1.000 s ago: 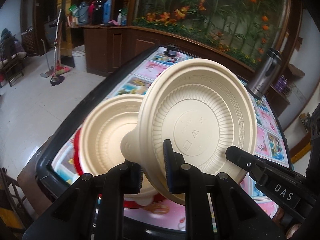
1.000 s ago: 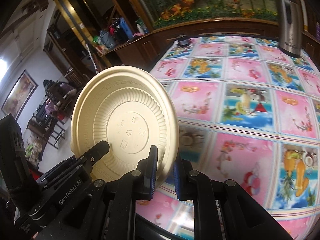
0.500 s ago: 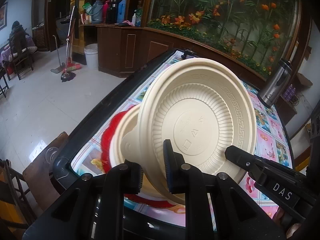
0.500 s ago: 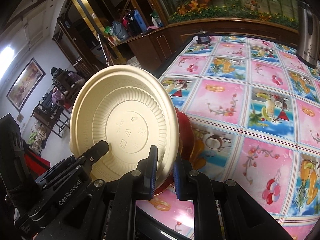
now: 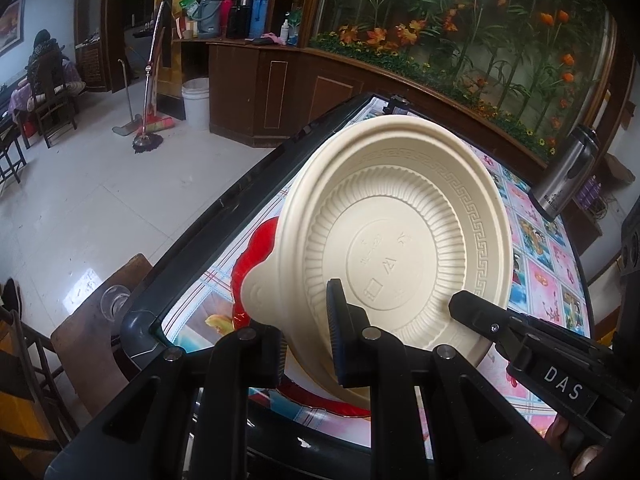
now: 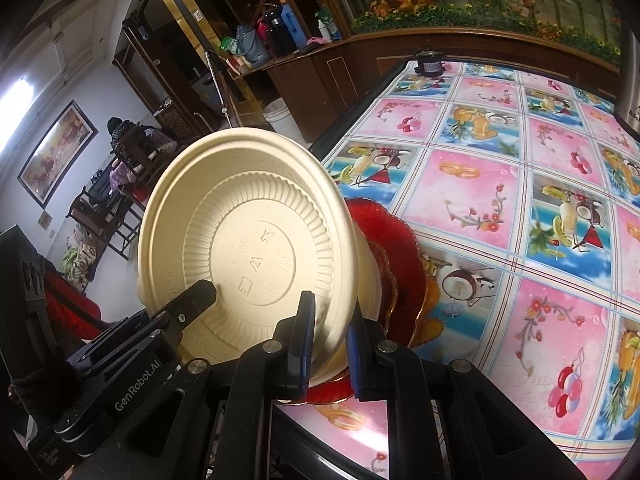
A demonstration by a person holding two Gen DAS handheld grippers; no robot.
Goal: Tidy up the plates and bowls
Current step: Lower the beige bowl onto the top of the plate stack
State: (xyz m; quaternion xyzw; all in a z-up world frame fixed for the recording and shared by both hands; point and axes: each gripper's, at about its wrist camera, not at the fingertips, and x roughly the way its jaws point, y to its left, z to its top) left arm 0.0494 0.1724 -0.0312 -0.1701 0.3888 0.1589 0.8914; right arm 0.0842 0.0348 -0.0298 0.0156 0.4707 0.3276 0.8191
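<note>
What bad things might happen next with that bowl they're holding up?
1. The cream bowl stands almost on edge, pinched only at its rim by the left gripper and the right gripper. It might slip out and drop.
2. The red plate under it sits close to a corner of the table. A bump from the bowl might push it toward the floor.

Glossy pale tile floor (image 5: 80,208), dark wood cabinets (image 5: 280,92) — flower mural (image 5: 460,28), framed painting (image 6: 56,152)
</note>
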